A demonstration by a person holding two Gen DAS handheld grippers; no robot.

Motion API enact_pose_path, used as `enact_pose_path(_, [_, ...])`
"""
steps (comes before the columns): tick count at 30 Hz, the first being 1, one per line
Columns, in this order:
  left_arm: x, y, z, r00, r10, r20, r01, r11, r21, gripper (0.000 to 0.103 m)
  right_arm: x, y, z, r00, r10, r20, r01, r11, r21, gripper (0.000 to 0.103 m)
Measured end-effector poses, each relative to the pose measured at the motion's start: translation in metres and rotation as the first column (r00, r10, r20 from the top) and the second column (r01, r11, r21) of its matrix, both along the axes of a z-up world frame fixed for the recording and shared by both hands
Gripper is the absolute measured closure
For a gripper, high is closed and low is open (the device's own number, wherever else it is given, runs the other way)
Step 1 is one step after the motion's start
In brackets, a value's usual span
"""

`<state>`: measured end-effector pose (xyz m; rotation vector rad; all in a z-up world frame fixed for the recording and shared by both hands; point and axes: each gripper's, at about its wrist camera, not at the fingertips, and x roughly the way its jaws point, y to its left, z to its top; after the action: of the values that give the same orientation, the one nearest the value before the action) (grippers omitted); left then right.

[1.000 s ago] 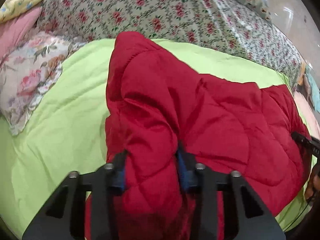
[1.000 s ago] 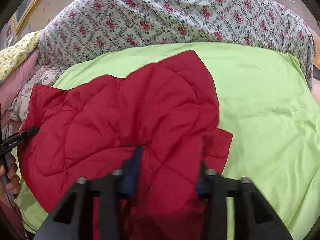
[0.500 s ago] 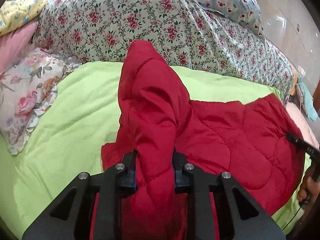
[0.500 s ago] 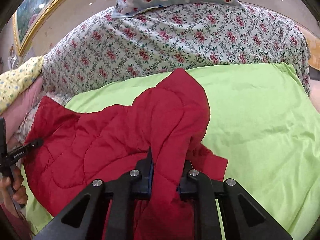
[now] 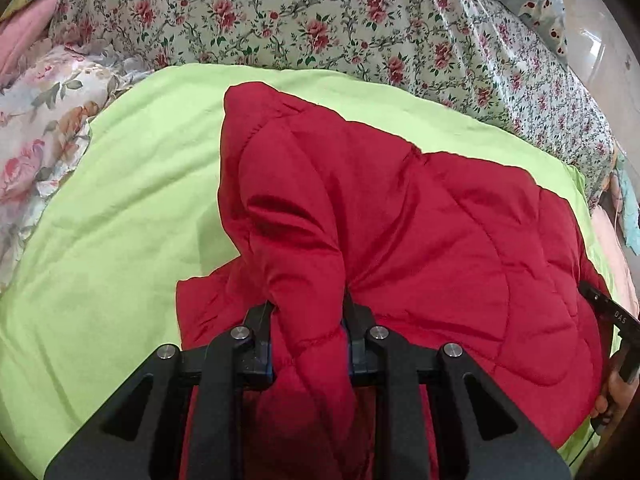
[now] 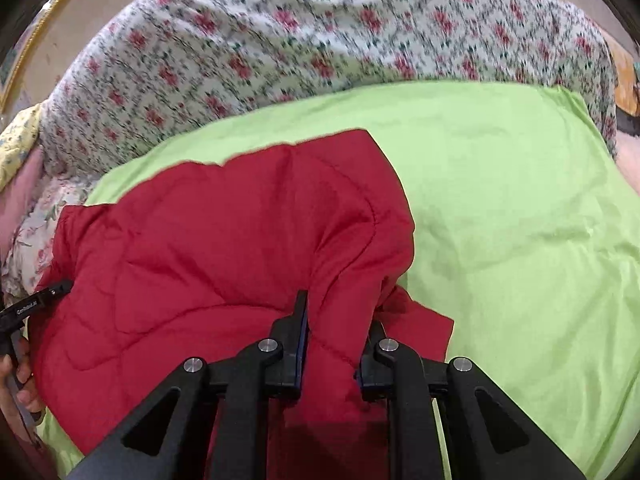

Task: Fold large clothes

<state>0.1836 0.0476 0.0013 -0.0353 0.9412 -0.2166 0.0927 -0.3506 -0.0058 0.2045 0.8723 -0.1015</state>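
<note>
we've got the left claw (image 5: 308,312) clamped on a bunched fold of the red quilted jacket (image 5: 420,240), right claw (image 6: 338,320) clamped on another fold at the opposite side. both jaws just closed in on the fabric. jacket lies spread on the green bedspread (image 5: 120,220), floral quilt (image 5: 320,20) behind.
</note>
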Motion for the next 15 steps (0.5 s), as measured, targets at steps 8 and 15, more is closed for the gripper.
enact_pose_path(8, [0.004, -0.010, -0.008, 1.000, -0.009, -0.008, 0.010, 0.998, 0.057, 0.080, 0.003, 0.001, -0.005, 1.000, -0.007, -0.014, 0.007, 1.000, -0.020, 0.086])
enact_pose_path(15, [0.006, -0.011, -0.012, 1.000, 0.002, -0.010, -0.001, 0.996, 0.091, 0.073, 0.007, 0.002, -0.010, 0.999, -0.009, -0.030, 0.008, 0.999, -0.032, 0.084])
